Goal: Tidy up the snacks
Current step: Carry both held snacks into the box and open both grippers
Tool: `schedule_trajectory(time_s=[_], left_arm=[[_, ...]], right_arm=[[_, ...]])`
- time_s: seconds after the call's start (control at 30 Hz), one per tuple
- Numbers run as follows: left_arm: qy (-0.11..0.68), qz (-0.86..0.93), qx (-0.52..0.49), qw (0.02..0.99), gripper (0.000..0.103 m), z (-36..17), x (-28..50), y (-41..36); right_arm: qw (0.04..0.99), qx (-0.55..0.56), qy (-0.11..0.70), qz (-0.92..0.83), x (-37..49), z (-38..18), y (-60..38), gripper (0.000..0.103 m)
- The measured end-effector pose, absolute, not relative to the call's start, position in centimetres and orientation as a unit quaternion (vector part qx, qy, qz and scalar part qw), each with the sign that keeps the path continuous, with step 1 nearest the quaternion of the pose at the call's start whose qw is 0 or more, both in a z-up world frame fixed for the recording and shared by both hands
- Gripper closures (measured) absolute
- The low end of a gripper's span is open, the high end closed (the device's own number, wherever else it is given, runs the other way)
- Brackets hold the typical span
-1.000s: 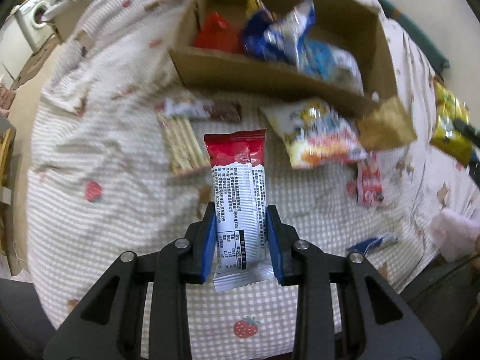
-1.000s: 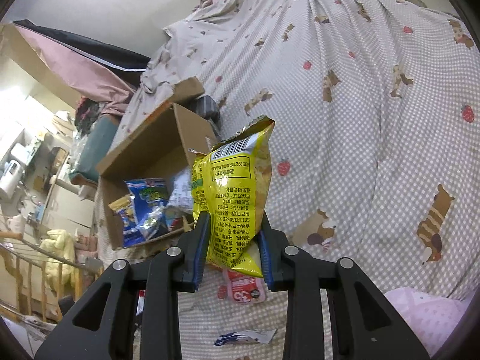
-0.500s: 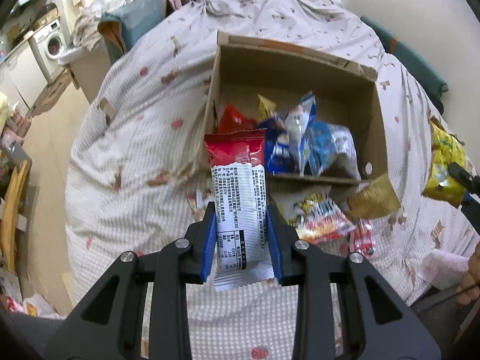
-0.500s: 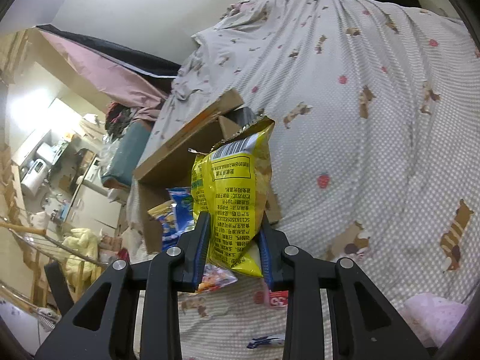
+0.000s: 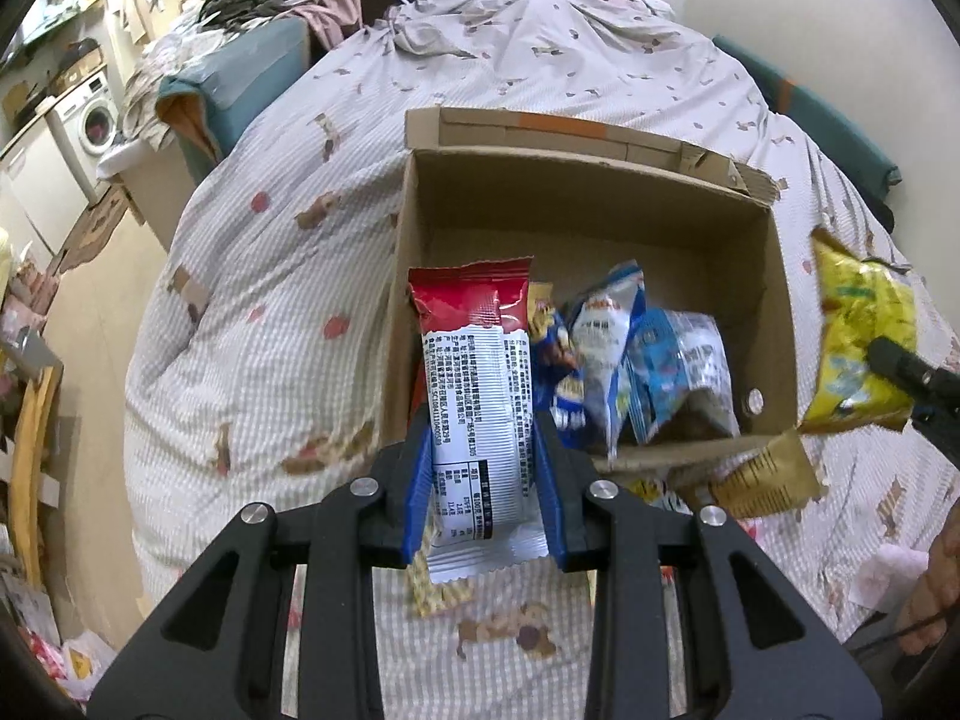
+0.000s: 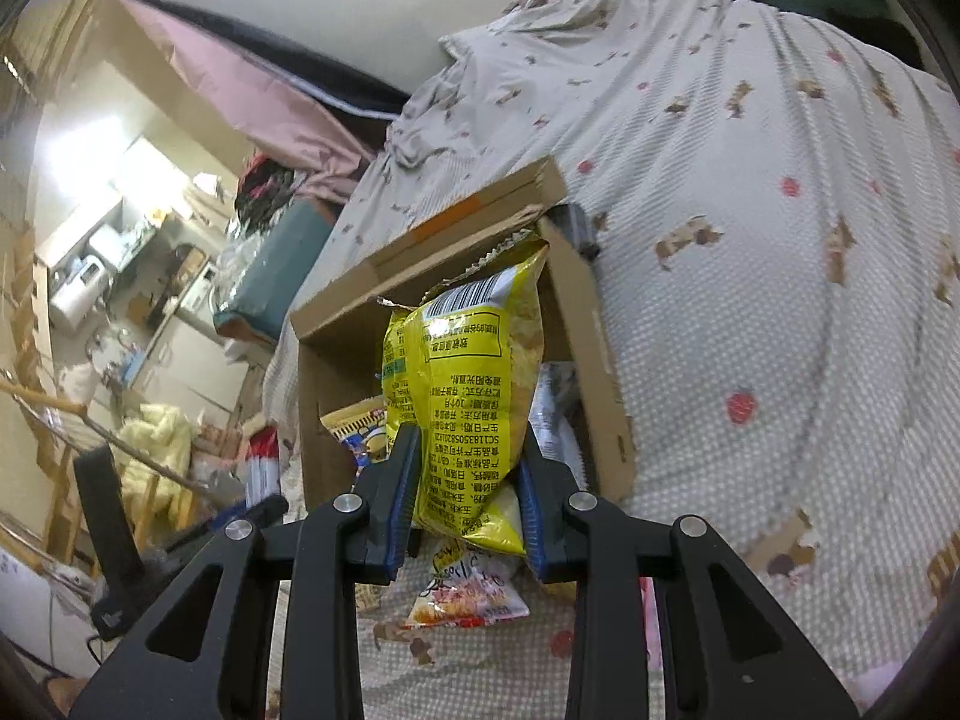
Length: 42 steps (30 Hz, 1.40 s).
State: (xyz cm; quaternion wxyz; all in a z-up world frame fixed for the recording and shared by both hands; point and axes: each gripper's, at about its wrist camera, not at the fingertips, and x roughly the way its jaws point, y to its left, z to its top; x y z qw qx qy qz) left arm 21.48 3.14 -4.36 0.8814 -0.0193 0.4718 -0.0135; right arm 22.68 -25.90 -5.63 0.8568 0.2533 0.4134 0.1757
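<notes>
left gripper (image 5: 485,483) clenched on red-and-white snack bar (image 5: 477,396); right gripper (image 6: 465,507) clenched on yellow chip bag (image 6: 465,384). both have travelled from over the bedspread (image 5: 252,324) to the cardboard box (image 5: 594,204), bar now above its near-left corner. release appears next.

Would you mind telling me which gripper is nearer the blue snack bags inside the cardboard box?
Left. The left gripper holds its red-and-white packet beside the blue snack bags; the right gripper sits off the cardboard box's far side.

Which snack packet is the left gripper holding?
The red-and-white bar, clamped in the left gripper; the yellow bag is in the right gripper.
</notes>
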Motion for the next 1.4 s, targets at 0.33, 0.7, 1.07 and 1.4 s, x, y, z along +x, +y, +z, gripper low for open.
schedule_trajectory(time_s=[0.33, 0.7, 1.07, 1.4], left_arm=[[0.494, -0.048, 0.007, 0.868, 0.076, -7.8, 26.5, 0.2], [0.502, -0.032, 0.009, 0.864, 0.076, -10.3, 28.8, 0.4], [0.492, -0.037, 0.004, 0.870, 0.076, -9.4, 29.0, 0.1], [0.494, -0.054, -0.029, 0.867, 0.059, -9.0, 29.1, 0.8]], right_arm=[[0.840, 0.199, 0.460, 0.210, 26.9, -8.2, -20.3, 0.072], [0.841, 0.134, 0.490, 0.186, 31.1, -11.2, -16.7, 0.072], [0.837, 0.186, 0.484, 0.177, 31.4, -11.5, -18.8, 0.072], [0.845, 0.219, 0.453, 0.181, 30.9, -10.4, -20.0, 0.019]])
